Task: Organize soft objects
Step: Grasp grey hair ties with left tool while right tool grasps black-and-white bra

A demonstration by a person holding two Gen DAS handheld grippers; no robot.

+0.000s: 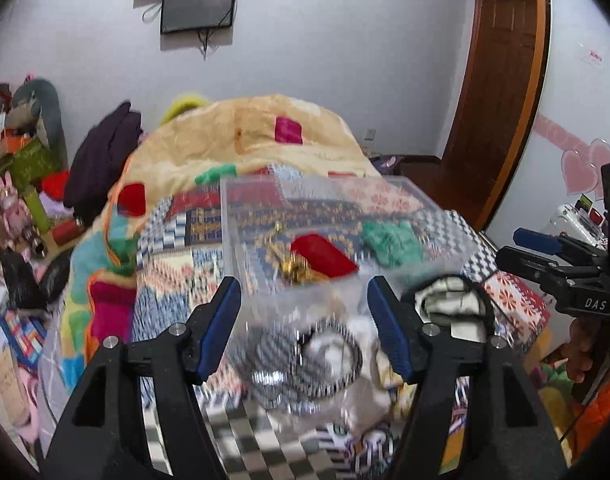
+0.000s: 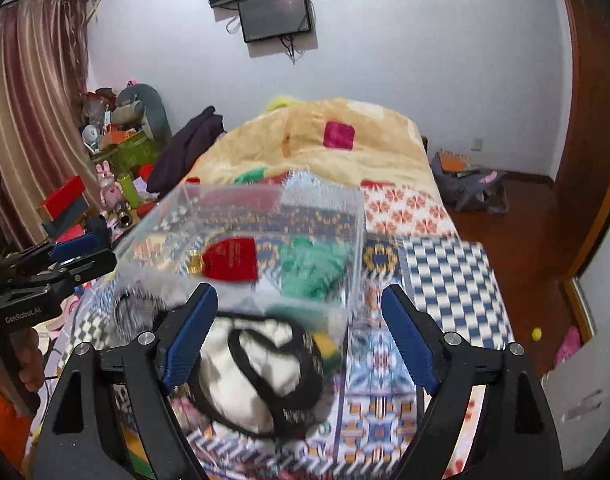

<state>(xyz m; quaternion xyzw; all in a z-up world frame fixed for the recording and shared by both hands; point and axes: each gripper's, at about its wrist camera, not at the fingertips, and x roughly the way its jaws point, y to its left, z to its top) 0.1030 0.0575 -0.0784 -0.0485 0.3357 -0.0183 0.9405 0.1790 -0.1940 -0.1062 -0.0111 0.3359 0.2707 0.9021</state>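
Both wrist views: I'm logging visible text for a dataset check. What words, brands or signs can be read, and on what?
"DAS" in white on the black body of the right tongs, seen from the left wrist.
"GenRobot.AI" in white on the black body of the left tongs, seen from the right wrist.
The red pouch in the clear plastic box bears small print: too blurred to read.
The wall sticker: too small to read.

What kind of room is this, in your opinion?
Most likely a bedroom: a bed with a patchwork cover and a yellow blanket, a wall-mounted screen, and curtains.
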